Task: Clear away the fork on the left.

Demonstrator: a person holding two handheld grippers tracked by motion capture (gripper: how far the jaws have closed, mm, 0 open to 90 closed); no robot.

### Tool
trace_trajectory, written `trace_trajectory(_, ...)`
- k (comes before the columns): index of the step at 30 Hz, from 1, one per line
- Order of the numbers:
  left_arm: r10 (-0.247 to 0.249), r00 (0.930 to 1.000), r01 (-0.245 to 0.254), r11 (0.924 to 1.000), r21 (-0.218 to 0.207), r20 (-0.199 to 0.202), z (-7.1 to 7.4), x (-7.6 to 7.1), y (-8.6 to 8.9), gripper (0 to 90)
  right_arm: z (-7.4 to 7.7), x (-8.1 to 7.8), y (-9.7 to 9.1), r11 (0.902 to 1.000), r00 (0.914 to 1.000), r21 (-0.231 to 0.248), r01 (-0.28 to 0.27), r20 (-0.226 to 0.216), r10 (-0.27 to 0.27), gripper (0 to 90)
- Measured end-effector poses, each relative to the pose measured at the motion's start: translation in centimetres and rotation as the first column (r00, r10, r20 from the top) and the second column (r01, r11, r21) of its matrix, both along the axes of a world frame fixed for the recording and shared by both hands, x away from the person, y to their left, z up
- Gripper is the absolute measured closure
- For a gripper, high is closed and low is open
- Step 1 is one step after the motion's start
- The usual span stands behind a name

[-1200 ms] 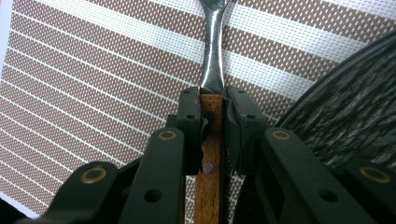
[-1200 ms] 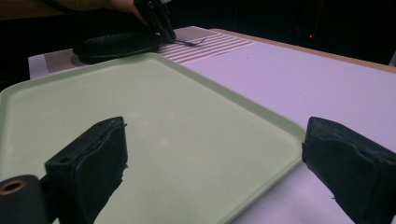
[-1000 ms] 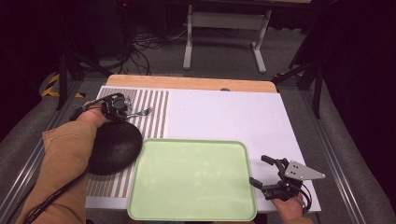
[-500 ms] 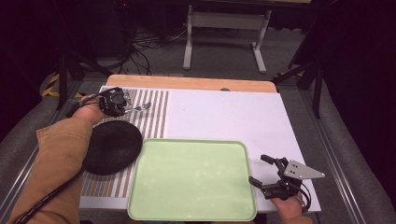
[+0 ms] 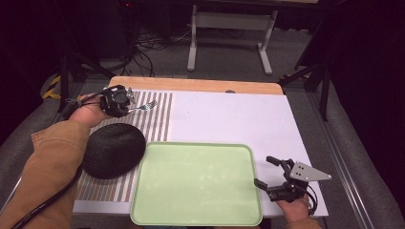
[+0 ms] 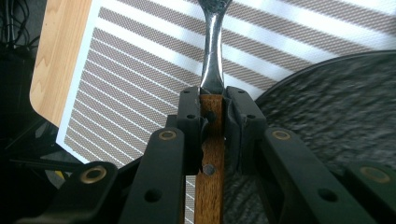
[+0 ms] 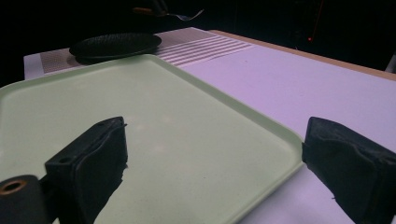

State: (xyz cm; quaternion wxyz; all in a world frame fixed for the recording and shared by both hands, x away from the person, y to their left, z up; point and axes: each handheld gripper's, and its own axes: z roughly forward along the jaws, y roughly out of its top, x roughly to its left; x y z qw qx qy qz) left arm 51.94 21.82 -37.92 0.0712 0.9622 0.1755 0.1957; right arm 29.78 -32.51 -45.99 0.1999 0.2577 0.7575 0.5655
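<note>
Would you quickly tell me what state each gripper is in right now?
Left gripper: closed on the wooden handle of a fork, held above the striped mat.
Right gripper: open, holding nothing, at the edge of the green tray.

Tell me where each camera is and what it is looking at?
High view: sits above the person's side, looking forward and down on the table; both forearms, the left gripper holding a fork, and the right gripper show.
Left gripper view: rides the left gripper, looking down on the striped mat and black plate; its jaws clamp the fork's wooden handle.
Right gripper view: rides the right gripper, looking low across the green tray; its jaws stand open.
Shared: the black plate and fork appear in all three.
</note>
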Motion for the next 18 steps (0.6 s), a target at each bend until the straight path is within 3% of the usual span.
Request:
trace_trajectory(7,0.013,0.9999,-0.013,0.9999,-0.011,0.004,1.2,-1.7,-0.7,77.5,0.1,0.2,0.0,1.0000,1.0000,-0.002,-0.002,0.004,0.002,7.2)
trace_trajectory(13,0.014,0.9996,-0.015,0.9994,0.030,0.024,2.1,-3.4,-1.9,77.5,0.2,0.3,0.1,1.0000,0.9999,-0.005,-0.007,0.010,0.007,7.2)
trace_trajectory(16,0.043,0.9982,-0.045,0.9979,0.048,0.041,2.3,-4.4,-2.5,77.4,0.3,0.4,0.2,0.9999,0.9999,-0.007,-0.012,0.010,0.012,7.2)
trace_trajectory(18,0.049,0.9981,-0.051,0.9981,0.035,0.036,2.4,-5.2,-2.9,77.4,0.4,0.5,0.2,0.9999,0.9998,-0.005,-0.016,0.014,0.016,7.2)
